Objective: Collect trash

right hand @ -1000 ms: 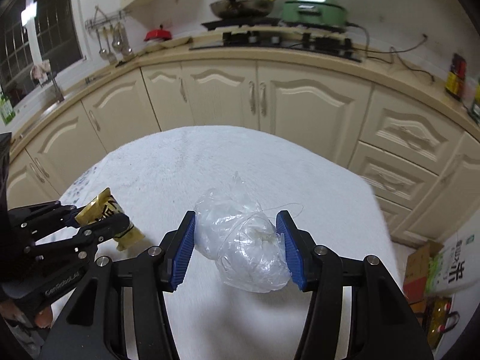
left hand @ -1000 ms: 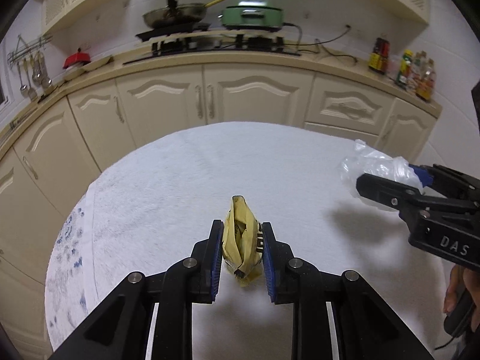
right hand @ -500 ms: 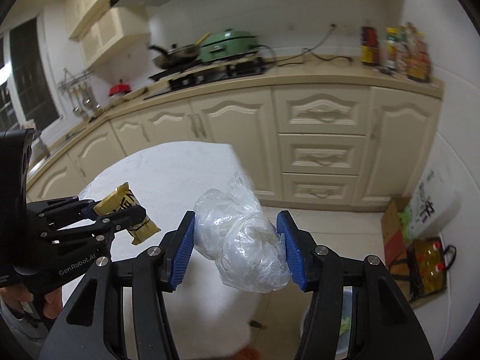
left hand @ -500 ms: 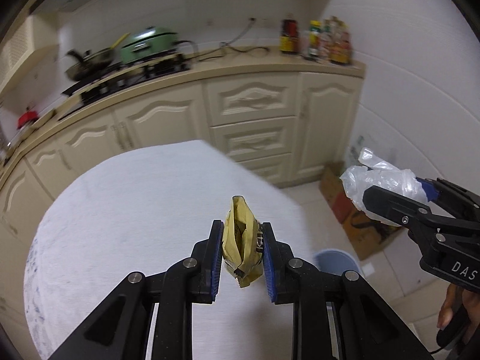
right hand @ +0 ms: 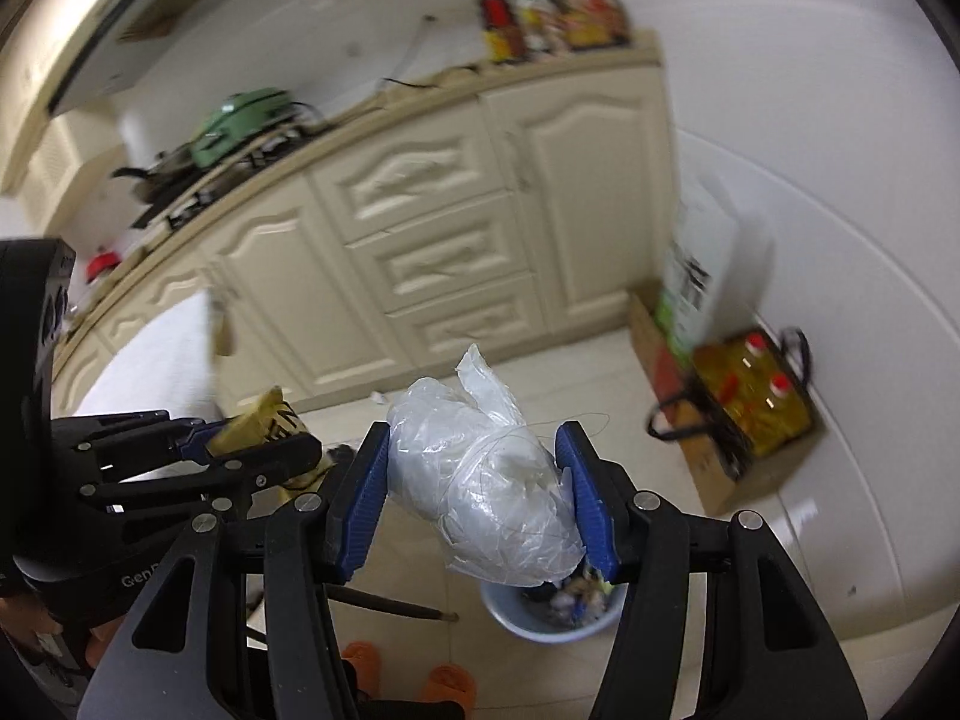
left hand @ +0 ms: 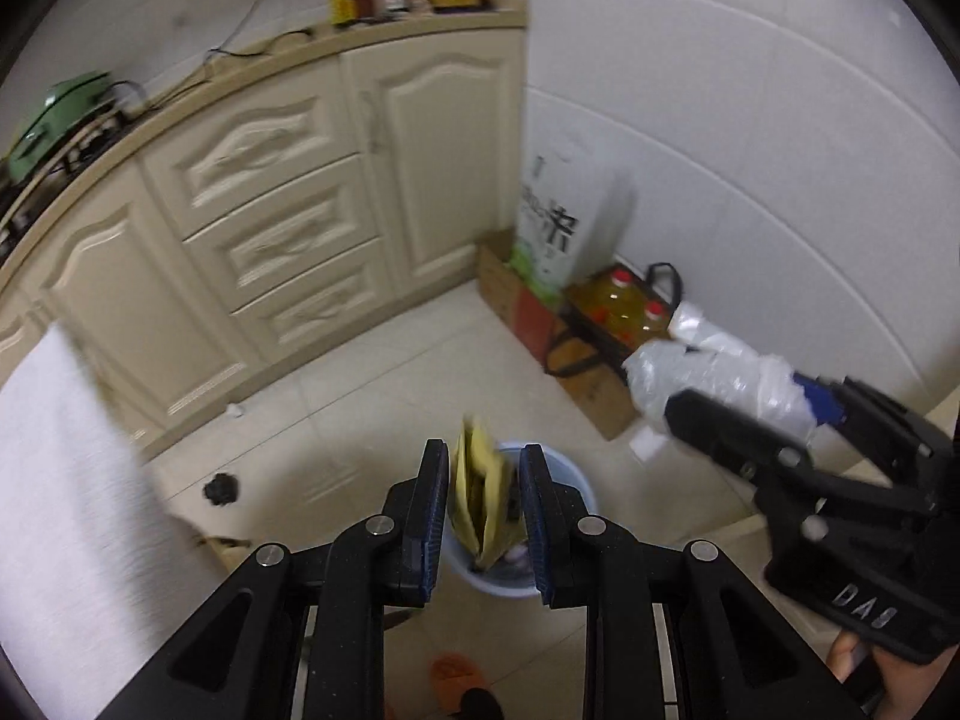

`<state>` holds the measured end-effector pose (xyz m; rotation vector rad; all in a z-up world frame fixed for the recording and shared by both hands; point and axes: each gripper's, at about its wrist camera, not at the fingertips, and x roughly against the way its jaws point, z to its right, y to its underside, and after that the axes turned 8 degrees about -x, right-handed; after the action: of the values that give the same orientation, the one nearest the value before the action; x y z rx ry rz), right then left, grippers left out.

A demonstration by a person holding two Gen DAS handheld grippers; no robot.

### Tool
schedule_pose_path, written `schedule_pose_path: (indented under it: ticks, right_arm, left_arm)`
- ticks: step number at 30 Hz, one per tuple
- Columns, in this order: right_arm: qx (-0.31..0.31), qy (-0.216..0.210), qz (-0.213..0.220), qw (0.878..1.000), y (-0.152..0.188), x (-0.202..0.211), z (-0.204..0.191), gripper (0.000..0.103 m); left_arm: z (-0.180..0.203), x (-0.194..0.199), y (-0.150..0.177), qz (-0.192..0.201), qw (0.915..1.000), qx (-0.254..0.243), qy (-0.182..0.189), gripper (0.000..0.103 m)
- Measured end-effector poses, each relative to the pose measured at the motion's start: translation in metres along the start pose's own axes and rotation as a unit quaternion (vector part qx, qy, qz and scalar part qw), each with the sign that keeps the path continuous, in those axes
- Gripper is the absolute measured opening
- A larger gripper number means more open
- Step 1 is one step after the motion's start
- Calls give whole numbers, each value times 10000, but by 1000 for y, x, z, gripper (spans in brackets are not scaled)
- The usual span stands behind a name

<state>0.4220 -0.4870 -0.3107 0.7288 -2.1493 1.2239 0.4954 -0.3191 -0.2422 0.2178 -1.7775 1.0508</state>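
Observation:
My left gripper (left hand: 483,510) is shut on a crumpled yellow wrapper (left hand: 477,501) and holds it in the air above a light blue trash bin (left hand: 570,483) on the floor. My right gripper (right hand: 477,501) is shut on a crumpled clear plastic bag (right hand: 486,480), also in the air above the bin (right hand: 543,615), which has trash inside. The right gripper with the bag (left hand: 714,390) shows at the right of the left wrist view. The left gripper with the wrapper (right hand: 264,423) shows at the left of the right wrist view.
The white-clothed table edge (left hand: 54,480) is at the left. Cream cabinets (left hand: 270,228) stand behind. A cardboard box with oil bottles (left hand: 624,312) and a white sack (left hand: 564,222) sit by the tiled wall. Orange slippers (right hand: 441,681) are on the floor below.
Both grippers have swung right, away from the table, with their loads still held. The view now faces the floor and the trash bin below them.

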Motion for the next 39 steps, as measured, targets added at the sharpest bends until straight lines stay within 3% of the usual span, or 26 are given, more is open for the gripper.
schedule_pose_path:
  ticks: [4,6,8,10,18,22,24,25,26,32,35,39]
  right_arm:
    - [-210,138,-92,9996,3,-11,29,58]
    - [-296,168,-128,9993,4,-16,40,58]
    - [-371,178,-170,9990,4,-22,49,58]
    - [-396,173,-219,9988,6,-29,54,58]
    - [-338,-13,-416,9986,9,-61,37,58]
    - [-255,-85,-397,9988,5,-73,23,60]
    - [-233,-104,-372,9990,2,-78,17,77]
    - [-228,-54,-355,9991,1,-80,15,92]
    - [-222,-15,-351,9991,1,-81,13,96]
    - [-259,-4,-302,9992,4,-59,1,96]
    - [-326,-57,-182,9993,6,-33,-6,96]
    - [-311,-132,3,9994,14,7,-23,96]
  left_arm:
    - [17,-30,-19,-48,9999,-74,126,25]
    - [16,-43,-24,-106,9999,-78,92,35]
    - [7,-61,-34,-222,9997,-126,21,53]
    - [5,-75,-39,-203,9997,-64,-92,64]
    - [-1,-82,-30,-132,9982,233,-543,69]
    - [-4,-55,-17,13,9973,387,-625,74]
    - [-6,-47,-12,79,9970,466,-607,75]
    - [-7,-40,-8,110,9968,500,-607,75]
    - [-8,-33,-5,144,9967,526,-597,75]
    - [-13,16,16,385,9959,636,-512,78]
    - [-22,52,31,616,9942,722,-513,87]
    - [-22,108,63,956,9909,787,-531,88]
